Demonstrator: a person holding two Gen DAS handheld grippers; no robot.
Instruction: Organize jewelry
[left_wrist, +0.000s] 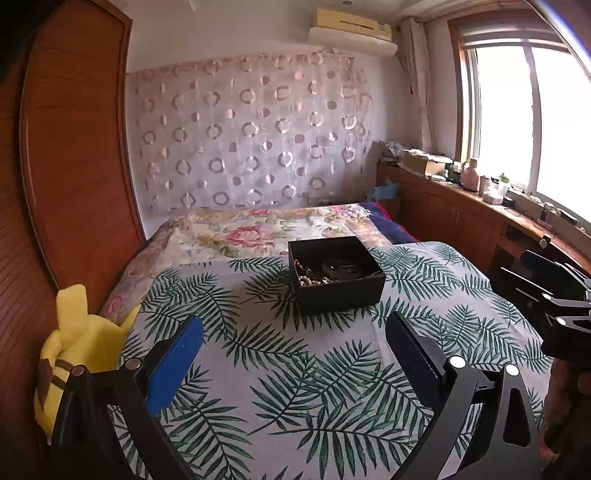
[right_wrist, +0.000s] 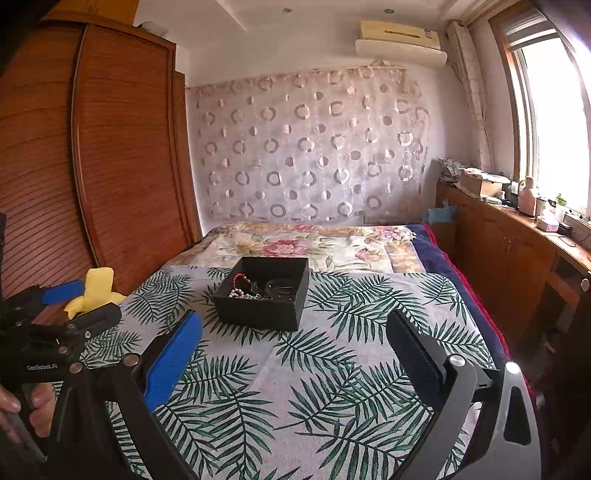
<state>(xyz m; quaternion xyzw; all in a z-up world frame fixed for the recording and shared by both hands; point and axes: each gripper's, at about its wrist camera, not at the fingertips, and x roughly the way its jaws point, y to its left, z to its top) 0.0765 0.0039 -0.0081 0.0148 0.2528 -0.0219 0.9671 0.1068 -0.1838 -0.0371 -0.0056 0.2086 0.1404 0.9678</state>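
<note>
An open black box (left_wrist: 338, 284) stands on the leaf-print cloth (left_wrist: 280, 369), holding bead bracelets (left_wrist: 308, 279) and a dark round piece. It also shows in the right wrist view (right_wrist: 264, 295), with the beads (right_wrist: 240, 291) at its left side. My left gripper (left_wrist: 295, 350) is open and empty, hovering over the cloth short of the box. My right gripper (right_wrist: 295, 350) is open and empty, also short of the box. Each gripper shows at the edge of the other's view: the right one (left_wrist: 554, 295) and the left one (right_wrist: 62, 310).
A yellow plush toy (left_wrist: 77, 343) lies at the cloth's left edge beside a wooden wardrobe (left_wrist: 74, 147). A floral bedspread (left_wrist: 258, 229) lies behind the box. A wooden counter (left_wrist: 480, 206) with bottles and boxes runs under the window at right.
</note>
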